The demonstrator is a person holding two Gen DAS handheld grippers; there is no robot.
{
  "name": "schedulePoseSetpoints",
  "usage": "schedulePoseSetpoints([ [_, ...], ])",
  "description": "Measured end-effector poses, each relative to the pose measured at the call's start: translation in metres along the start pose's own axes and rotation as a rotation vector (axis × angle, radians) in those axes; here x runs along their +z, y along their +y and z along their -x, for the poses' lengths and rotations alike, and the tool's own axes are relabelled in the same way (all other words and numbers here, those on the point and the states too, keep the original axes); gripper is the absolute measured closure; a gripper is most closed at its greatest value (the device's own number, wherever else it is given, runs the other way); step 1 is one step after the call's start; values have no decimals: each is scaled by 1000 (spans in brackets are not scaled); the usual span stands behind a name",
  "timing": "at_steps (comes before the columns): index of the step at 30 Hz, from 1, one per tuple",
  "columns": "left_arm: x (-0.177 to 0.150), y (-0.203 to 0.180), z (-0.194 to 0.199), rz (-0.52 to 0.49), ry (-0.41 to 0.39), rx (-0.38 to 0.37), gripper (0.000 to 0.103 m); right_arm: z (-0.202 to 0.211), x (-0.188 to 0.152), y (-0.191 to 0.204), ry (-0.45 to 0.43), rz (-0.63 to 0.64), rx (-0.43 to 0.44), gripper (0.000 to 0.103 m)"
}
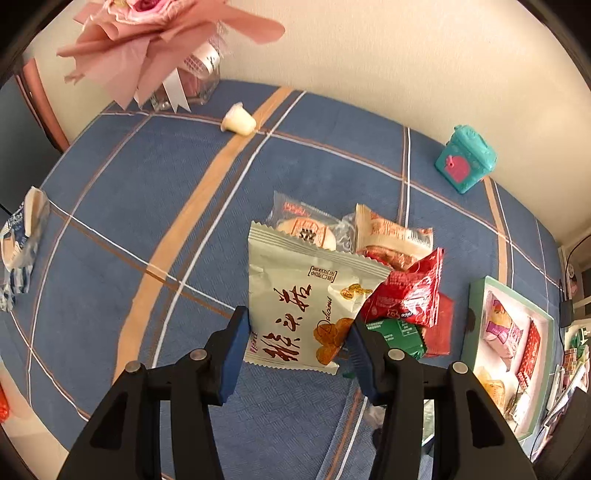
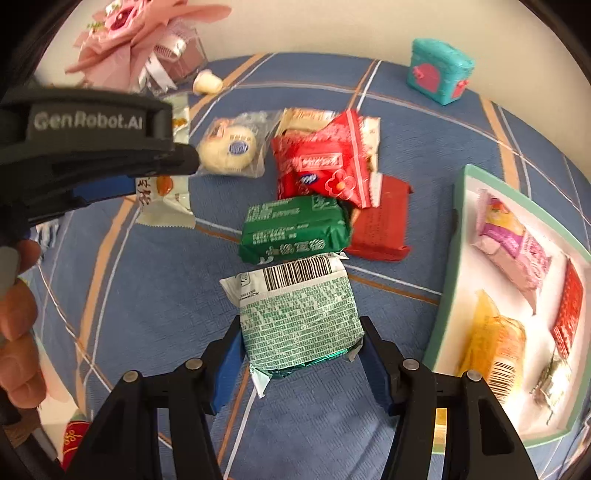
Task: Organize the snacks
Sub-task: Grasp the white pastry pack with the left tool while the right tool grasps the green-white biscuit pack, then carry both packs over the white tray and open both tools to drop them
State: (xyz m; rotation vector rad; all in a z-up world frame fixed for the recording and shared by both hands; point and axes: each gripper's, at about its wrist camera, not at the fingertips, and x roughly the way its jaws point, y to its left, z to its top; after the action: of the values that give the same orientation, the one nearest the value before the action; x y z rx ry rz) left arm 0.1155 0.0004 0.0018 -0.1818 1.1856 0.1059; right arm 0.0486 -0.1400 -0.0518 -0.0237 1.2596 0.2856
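My left gripper [image 1: 297,328] is shut on a white snack packet with black characters and cookie pictures [image 1: 303,295], held above the blue plaid tablecloth. My right gripper [image 2: 301,343] is shut on a white and green snack packet with a barcode [image 2: 299,314]. On the cloth lies a pile: a green packet [image 2: 293,229], a red packet [image 2: 325,162], a flat red packet [image 2: 382,218], a clear-wrapped round pastry [image 2: 229,147] and a beige packet [image 1: 391,232]. A mint-rimmed white box [image 2: 450,266] at the right holds several snacks.
A teal toy box [image 2: 437,70] stands by the wall. A pink bouquet [image 1: 147,33] in a clear vase and a small jelly cup [image 1: 239,120] sit at the back left. A blue-white wrapper [image 1: 20,243] lies at the left table edge.
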Motion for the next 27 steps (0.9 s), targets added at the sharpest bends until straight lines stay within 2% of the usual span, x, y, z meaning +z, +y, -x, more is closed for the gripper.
schedulePoseSetpoints([
  [11,-6,-5,11,2,-32,0,50,37,4,-42,-72,-109,-21,41],
  [21,-15,-43,16,-108,-44,23,50,55,1,-114,-117,-317,-71,41],
  [27,-24,-77,17,-188,-27,-40,50,70,-12,-167,-133,-444,-101,41],
])
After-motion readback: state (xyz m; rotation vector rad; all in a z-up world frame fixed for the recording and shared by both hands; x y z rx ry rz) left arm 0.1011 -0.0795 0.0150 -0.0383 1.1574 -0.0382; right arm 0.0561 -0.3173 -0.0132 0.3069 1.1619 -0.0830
